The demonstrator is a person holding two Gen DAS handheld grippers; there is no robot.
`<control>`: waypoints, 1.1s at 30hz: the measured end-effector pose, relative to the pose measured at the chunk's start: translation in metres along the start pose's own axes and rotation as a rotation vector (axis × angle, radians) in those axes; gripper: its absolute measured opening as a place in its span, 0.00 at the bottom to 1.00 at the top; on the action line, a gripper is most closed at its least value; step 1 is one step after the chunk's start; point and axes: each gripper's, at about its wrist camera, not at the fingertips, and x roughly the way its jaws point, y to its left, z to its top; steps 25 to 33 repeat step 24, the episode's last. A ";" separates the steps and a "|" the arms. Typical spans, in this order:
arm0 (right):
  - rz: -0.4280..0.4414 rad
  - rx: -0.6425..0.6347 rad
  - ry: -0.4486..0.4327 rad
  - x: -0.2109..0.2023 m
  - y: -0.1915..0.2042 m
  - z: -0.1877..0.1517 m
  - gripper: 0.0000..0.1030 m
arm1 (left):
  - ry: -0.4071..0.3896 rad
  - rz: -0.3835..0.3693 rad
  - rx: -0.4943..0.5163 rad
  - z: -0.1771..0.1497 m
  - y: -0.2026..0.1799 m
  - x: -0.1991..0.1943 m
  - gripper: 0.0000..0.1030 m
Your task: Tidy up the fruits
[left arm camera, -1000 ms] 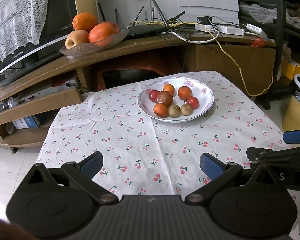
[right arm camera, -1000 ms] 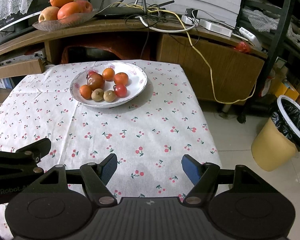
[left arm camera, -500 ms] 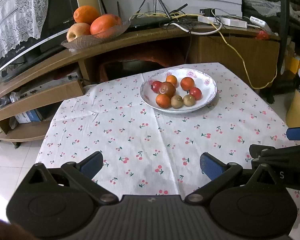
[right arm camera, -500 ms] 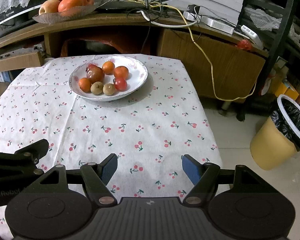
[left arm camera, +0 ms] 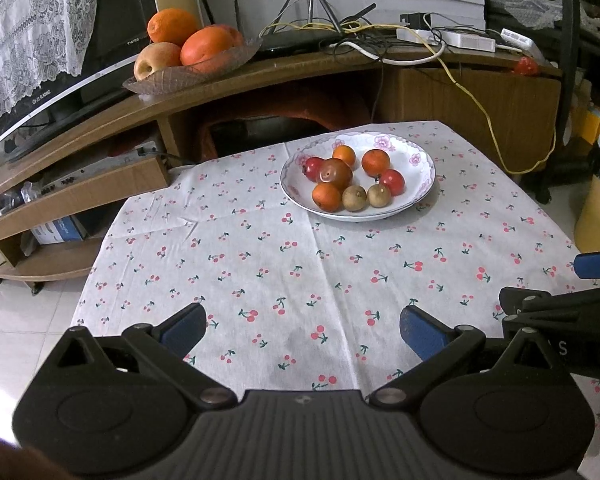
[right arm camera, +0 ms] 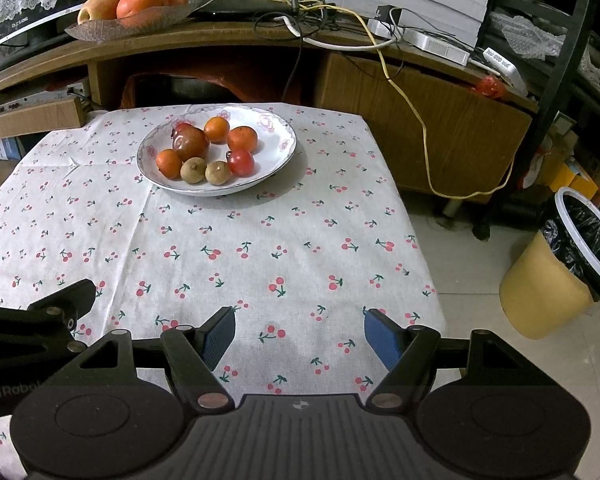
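We are holding the left gripper (left arm camera: 302, 330) and right gripper (right arm camera: 299, 336), jaws released and empty, over the table (left arm camera: 260, 264), short of the fruit plate (left arm camera: 420, 188).

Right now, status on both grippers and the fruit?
Left gripper open, empty. Right gripper open, empty. Fruit all in the white bowl at table's far end. Bare cloth between, nothing blocking.

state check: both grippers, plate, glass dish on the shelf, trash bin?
left gripper: open, empty, over the tablecloth
right gripper: open, empty
white floral plate: upright on the table, holding eight small fruits
glass dish: on the shelf, piled with oranges and an apple
yellow trash bin: uncovered, black liner in
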 end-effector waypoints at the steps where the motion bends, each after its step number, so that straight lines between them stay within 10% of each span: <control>1: 0.000 0.000 0.000 0.000 0.000 0.000 0.69 | 0.003 -0.002 -0.003 0.000 0.000 0.000 1.00; 33: -0.007 -0.008 0.010 0.002 0.002 -0.001 0.69 | 0.018 0.006 -0.004 -0.002 -0.002 0.001 1.00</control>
